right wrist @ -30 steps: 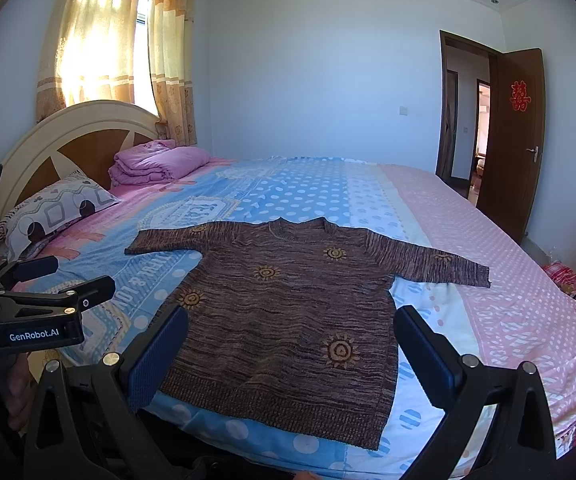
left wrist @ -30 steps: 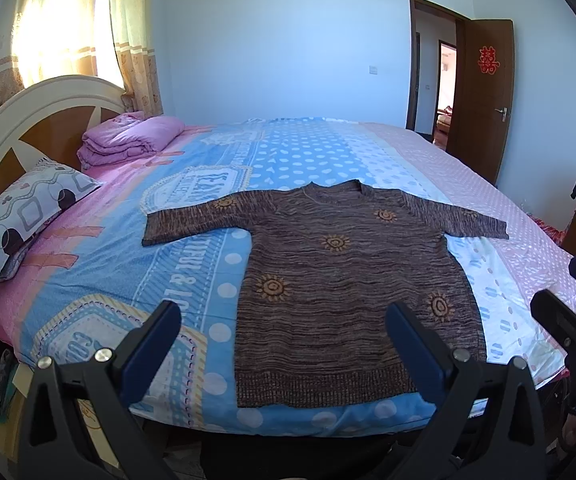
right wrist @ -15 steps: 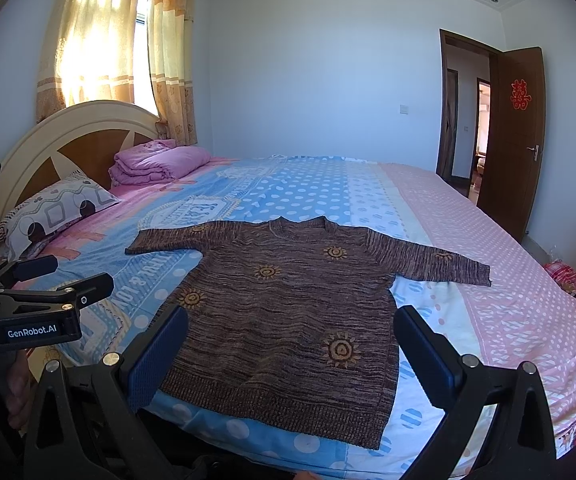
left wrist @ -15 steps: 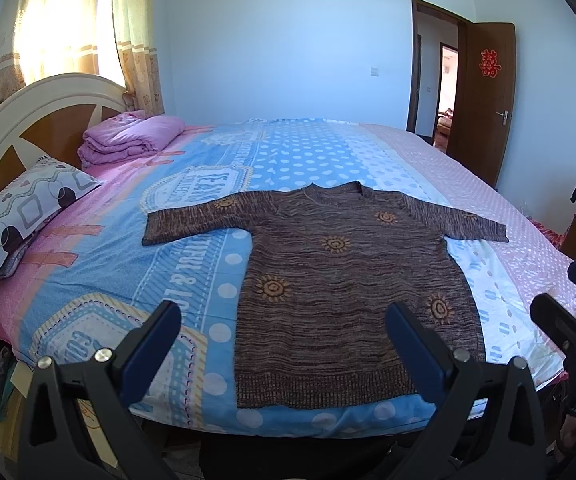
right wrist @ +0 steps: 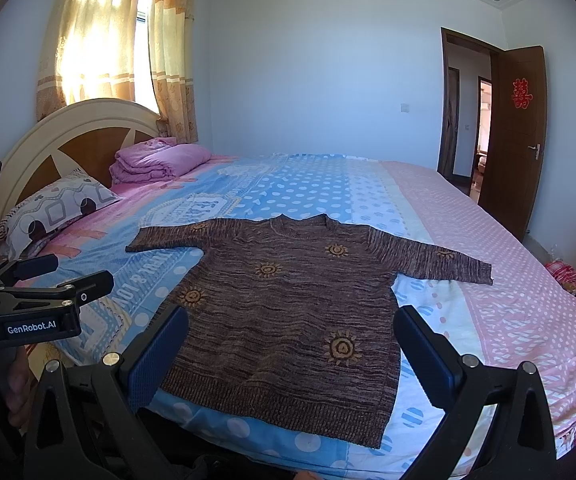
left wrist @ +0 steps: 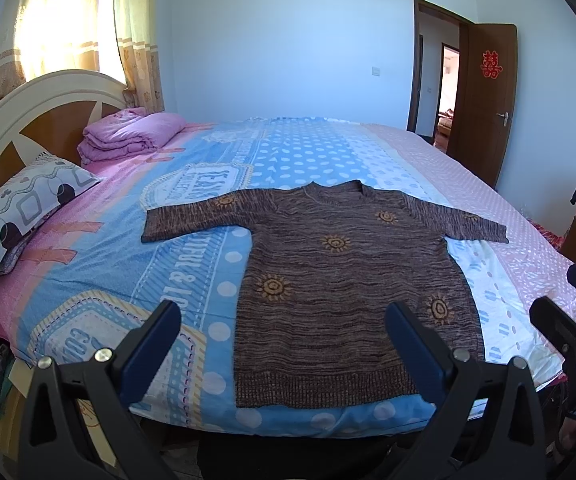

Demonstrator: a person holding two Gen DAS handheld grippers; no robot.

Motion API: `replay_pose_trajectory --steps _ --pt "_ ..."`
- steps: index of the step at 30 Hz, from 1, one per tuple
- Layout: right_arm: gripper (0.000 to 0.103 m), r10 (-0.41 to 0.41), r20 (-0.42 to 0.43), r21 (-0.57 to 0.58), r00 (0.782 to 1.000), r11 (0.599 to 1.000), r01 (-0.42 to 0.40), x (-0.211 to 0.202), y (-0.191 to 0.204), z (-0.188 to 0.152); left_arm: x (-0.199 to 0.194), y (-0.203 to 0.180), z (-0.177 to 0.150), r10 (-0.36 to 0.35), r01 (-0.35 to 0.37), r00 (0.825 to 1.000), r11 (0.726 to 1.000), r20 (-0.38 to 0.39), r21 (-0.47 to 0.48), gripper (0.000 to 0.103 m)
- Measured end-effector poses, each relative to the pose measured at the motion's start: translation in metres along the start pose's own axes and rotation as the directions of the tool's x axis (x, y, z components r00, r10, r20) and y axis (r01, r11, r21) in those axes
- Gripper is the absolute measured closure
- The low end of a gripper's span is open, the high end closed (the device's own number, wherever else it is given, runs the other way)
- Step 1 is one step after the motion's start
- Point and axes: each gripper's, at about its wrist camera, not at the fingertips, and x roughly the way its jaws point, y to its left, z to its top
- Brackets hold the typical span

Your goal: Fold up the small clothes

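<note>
Sweater (left wrist: 340, 284) lies flat, sleeves spread, seemingly unwrinkled.

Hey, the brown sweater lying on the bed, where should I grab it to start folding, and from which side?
Take the sweater by a sleeve cuff, coming in from that side. It lies flat, both sleeves spread wide, so the cuffs are free edges. The left gripper suits the sleeve nearer the pillow.

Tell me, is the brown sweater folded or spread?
Spread: the brown sweater lies flat on the bed, both sleeves out sideways.
</note>
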Motion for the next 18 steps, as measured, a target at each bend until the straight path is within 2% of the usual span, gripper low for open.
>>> replay_pose_trajectory --steps 18 --pt "0.001 0.006 -0.006 0.001 1.000 1.000 -0.006 0.0021 0.0006 0.0005 0.0013 -0.0003 -0.0038 0.000 0.000 1.000 1.000 0.000 -0.005 0.000"
